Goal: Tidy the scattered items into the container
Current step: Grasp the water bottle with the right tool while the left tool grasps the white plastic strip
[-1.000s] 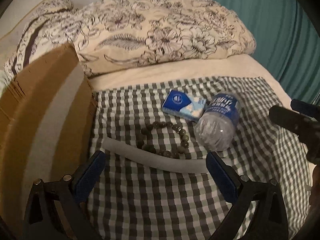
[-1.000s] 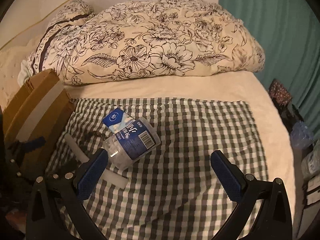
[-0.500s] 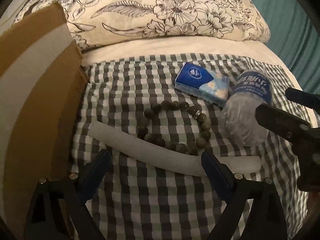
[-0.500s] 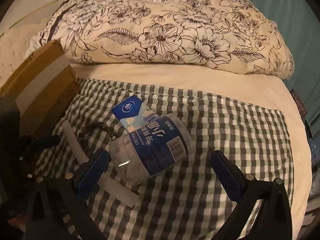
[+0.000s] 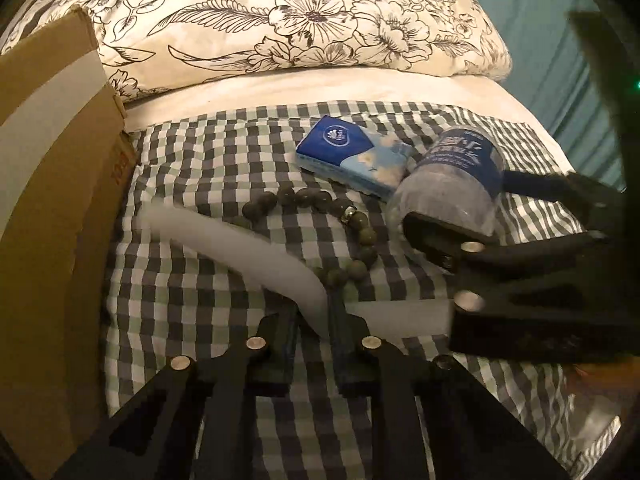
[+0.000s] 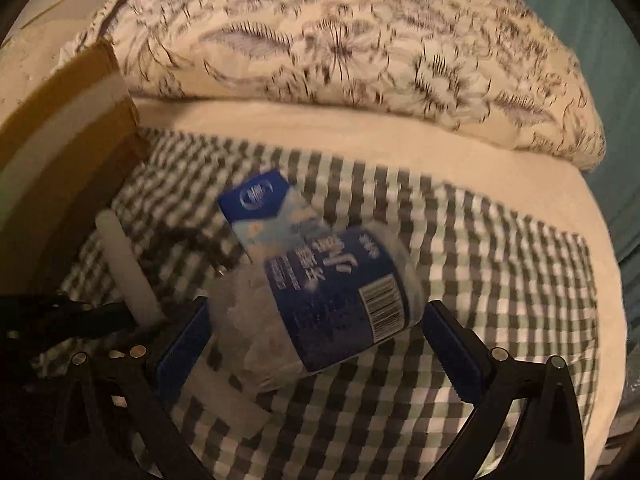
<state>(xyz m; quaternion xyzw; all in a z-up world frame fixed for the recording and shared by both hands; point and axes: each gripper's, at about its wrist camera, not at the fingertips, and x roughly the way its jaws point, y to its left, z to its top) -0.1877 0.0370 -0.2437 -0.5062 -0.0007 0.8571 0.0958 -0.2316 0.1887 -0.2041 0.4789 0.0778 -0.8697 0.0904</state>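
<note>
**Status: two first grasps under way, nothing visibly in the box yet**

The left gripper (image 5: 314, 322) is closing its jaws on the white foam strip (image 5: 240, 246); the strip sits pinched between the pads and bends upward at that point. The right gripper (image 6: 316, 338) has its jaws spread on either side of the crumpled water bottle (image 6: 320, 304), and the pads do not appear to press it yet.

All four items lie on the checked cloth (image 5: 192, 168): foam strip, bead bracelet (image 5: 344, 240), blue tissue pack (image 5: 352, 156) and bottle. The pack touches the bottle; the bracelet lies between strip and pack.

The cardboard box (image 5: 52, 184) stands at the cloth's left edge. Its interior is not visible.

Remaining work, as judged: lift and deposit strip and bottle, then bracelet and tissue pack.
</note>
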